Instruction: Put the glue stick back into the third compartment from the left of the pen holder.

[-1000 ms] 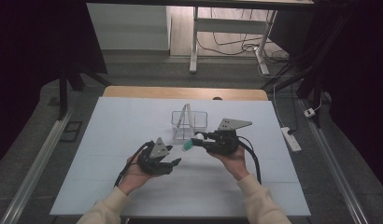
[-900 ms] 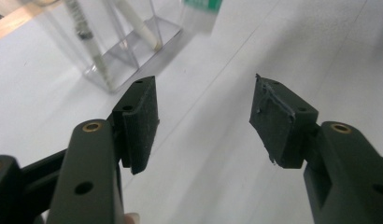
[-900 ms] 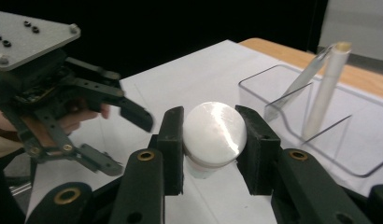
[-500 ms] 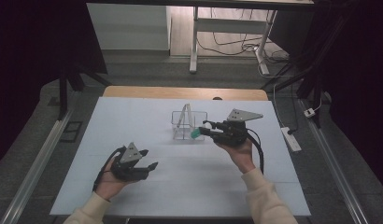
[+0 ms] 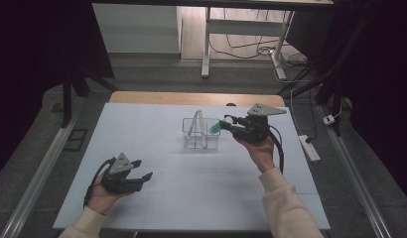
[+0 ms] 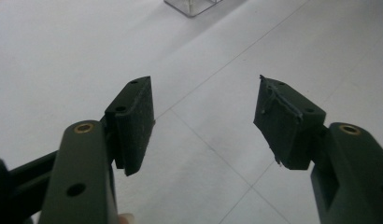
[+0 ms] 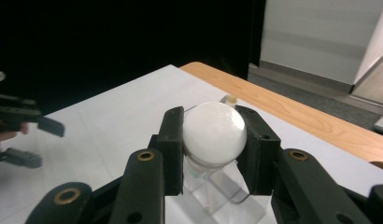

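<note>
Right tool [image 5: 225,125] pinches a clear tube with a round white end [image 7: 214,133] & green tip [image 5: 214,129], just over the clear plastic rack [image 5: 200,135] mid table [image 5: 157,129]. Maybe touching rack, can't tell. Left tool [image 5: 142,173] spread wide, holding nothing, low near table's front left.

Lighting's pretty uneven: the white table [image 5: 191,163] is evenly lit from above, while the room around it drops to near black. Shadows are soft. In the right gripper view the white bulb [image 7: 214,133] glares and looks blown out, slightly blurred up close.
</note>
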Motion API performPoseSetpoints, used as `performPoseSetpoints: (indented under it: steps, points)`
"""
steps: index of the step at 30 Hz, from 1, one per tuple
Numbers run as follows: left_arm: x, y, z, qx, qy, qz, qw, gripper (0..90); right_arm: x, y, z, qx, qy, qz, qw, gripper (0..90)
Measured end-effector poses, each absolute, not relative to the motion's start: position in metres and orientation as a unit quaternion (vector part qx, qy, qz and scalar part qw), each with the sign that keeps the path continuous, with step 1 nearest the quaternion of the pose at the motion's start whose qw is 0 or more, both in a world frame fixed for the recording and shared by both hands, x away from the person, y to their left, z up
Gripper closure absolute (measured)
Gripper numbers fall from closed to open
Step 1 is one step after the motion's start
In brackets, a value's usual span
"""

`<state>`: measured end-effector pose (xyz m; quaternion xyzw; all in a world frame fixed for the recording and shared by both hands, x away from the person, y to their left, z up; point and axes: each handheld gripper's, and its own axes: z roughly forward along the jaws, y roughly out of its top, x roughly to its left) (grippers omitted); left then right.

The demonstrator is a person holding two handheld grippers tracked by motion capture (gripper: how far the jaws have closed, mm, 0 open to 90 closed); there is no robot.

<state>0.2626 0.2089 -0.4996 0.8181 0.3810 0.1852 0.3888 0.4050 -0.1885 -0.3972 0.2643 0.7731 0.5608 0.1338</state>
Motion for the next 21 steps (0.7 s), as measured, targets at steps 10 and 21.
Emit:
performPoseSetpoints:
  steps: [10,21]
  points:
    - [0.261,0.218,-0.502,0.814,0.392,0.18,0.39,35.2,0.434,-0.173,-0.397,0.282,0.801,0.505,0.151,64.4]
    - [0.262,0.216,-0.504,0.818,0.388,0.175,0.387,33.6,0.447,-0.163,-0.412,0.29,0.82,0.47,0.147,64.4]
